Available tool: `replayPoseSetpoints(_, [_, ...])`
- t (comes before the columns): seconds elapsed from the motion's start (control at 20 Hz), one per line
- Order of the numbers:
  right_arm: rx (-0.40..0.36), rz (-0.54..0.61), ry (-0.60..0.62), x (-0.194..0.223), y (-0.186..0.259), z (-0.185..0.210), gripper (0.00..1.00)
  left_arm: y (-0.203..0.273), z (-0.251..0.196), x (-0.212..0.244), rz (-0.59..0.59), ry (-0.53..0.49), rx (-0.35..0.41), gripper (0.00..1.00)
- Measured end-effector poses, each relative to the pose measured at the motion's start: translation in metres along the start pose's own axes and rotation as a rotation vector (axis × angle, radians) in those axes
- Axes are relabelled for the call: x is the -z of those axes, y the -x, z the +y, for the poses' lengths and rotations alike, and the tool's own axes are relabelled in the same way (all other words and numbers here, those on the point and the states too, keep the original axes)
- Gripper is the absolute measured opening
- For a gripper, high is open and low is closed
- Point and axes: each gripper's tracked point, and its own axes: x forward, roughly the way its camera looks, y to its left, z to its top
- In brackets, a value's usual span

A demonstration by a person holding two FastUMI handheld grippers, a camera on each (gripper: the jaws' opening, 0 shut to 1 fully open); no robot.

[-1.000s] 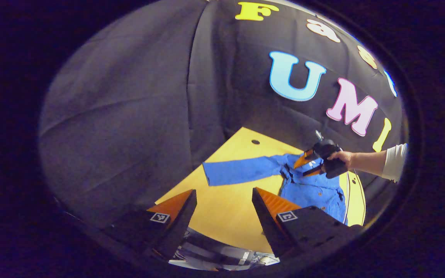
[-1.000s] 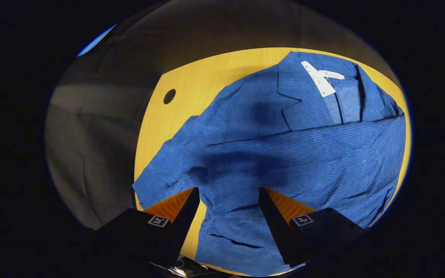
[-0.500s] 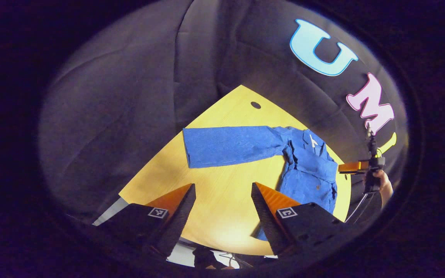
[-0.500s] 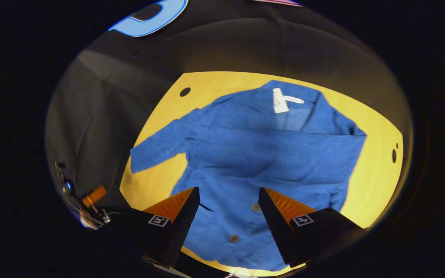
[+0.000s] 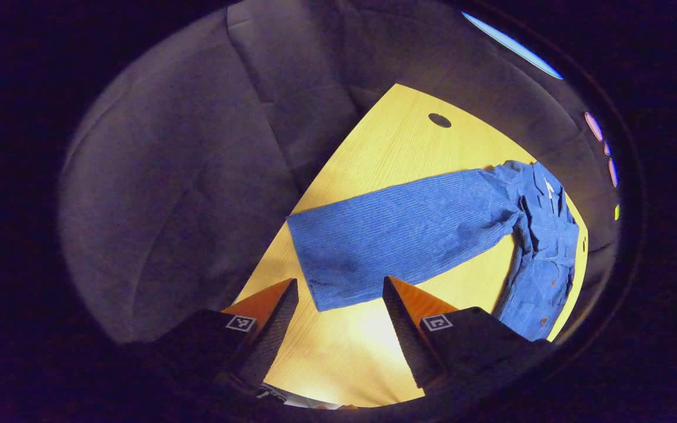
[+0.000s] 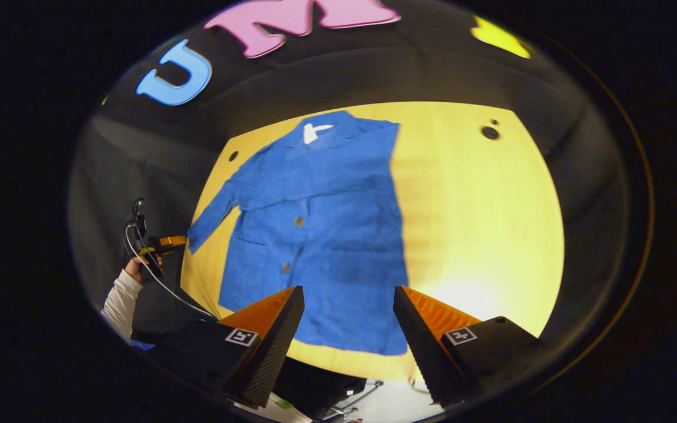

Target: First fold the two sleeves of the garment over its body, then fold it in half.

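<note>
Ribbed blue garment (image 6: 321,235) (one sleeve (image 5: 397,235) outstretched) on wooden table (image 6: 479,223)

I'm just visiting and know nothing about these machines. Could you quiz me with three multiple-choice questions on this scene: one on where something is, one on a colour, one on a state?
1. Where does the unfolded sleeve lie?
A. Stretched out on the table
B. Hanging off the edge
C. Across the collar

2. What colour is the garment?
A. Red
B. Blue
C. Green

3. How is the left gripper?
A. Shut on the sleeve
B. Shut on a button
C. Open, holding nothing

Answers: 1 A, it lies flat on the wood. 2 B, blue throughout. 3 C, its fingers stand apart above the cuff.
</note>
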Motion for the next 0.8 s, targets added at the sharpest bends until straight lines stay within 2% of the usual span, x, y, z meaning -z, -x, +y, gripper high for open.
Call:
replayPoseSetpoints(0.2, [0.096,-0.019,-0.126,0.045,0.042,-0.061,0.98,-0.032,-0.006,-0.006,0.055,-0.03,-0.027,0.85])
replayPoseSetpoints(0.25, [0.126,-0.02,-0.151,0.052,0.047,-0.074,0.98,-0.038,-0.007,0.006,0.127,-0.019,-0.033,0.85])
replayPoseSetpoints(0.3, [0.141,-0.024,-0.176,0.057,0.05,-0.083,0.98,-0.059,-0.009,-0.02,0.037,-0.009,-0.043,0.84])
replayPoseSetpoints(0.35, [0.134,-0.033,-0.201,0.057,0.053,-0.083,0.99,-0.054,-0.011,-0.01,0.069,0.003,-0.047,0.87])
replayPoseSetpoints(0.55, [0.044,-0.059,-0.279,0.051,0.052,-0.068,0.99,-0.049,-0.013,-0.008,0.047,-0.009,-0.045,0.86])
replayPoseSetpoints(0.65, [0.038,-0.06,-0.283,0.051,0.047,-0.065,0.98,-0.048,-0.018,-0.007,0.042,-0.023,-0.043,0.83])
replayPoseSetpoints(0.8, [0.044,-0.036,-0.267,0.053,0.036,-0.061,0.99,-0.048,-0.032,-0.011,0.024,-0.068,-0.049,0.27])
